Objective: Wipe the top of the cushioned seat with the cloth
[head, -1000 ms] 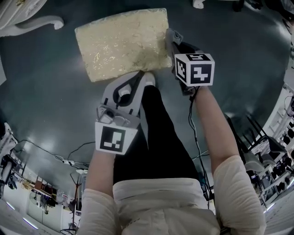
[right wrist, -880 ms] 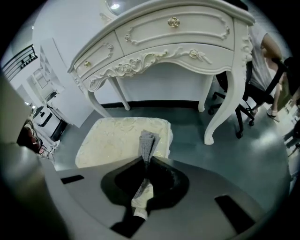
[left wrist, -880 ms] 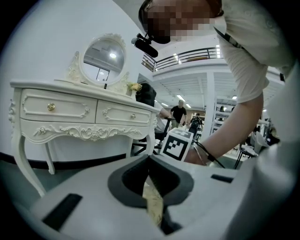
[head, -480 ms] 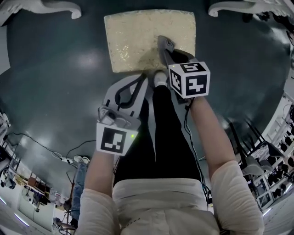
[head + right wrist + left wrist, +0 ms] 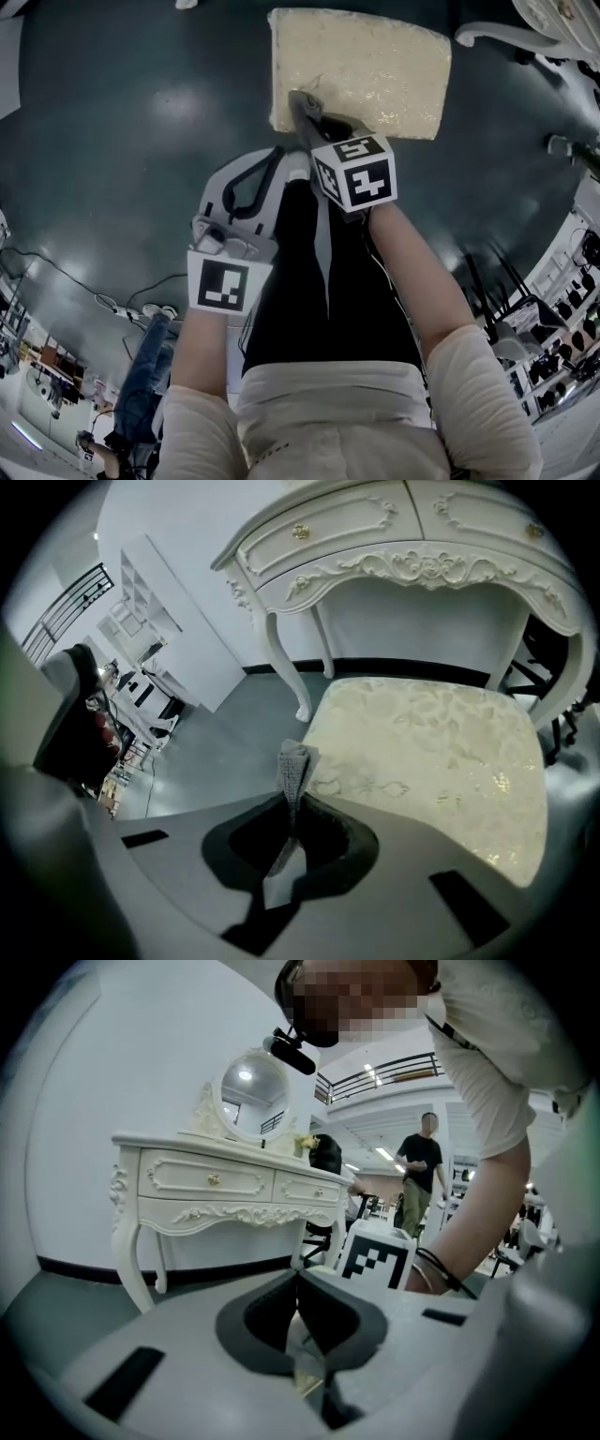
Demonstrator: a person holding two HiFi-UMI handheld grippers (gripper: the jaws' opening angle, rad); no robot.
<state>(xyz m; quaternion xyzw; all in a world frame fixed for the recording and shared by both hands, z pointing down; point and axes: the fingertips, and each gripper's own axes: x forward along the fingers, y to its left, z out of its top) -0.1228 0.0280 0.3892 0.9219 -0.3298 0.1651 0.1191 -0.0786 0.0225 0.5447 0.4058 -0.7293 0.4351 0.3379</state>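
Right gripper (image 5: 292, 797): jaws clamped on cloth (image 5: 297, 759), over cushioned seat (image 5: 431, 752) corner, possibly touching.
Left gripper (image 5: 298, 1277): jaws together, empty, off the cushioned seat.

No words, numbers or brand names can be read anywhere. Only black-and-white square marker patterns are seen, and no letters or digits can be made out in them. In the head view, one is carried on the marker cube (image 5: 223, 284) of the left claw (image 5: 279, 161) at about 8 o'clock. Two more are shown on the second cube (image 5: 361, 178), on the right claw (image 5: 300, 101), at about 1 o'clock. That second cube is also caught in the left gripper view.
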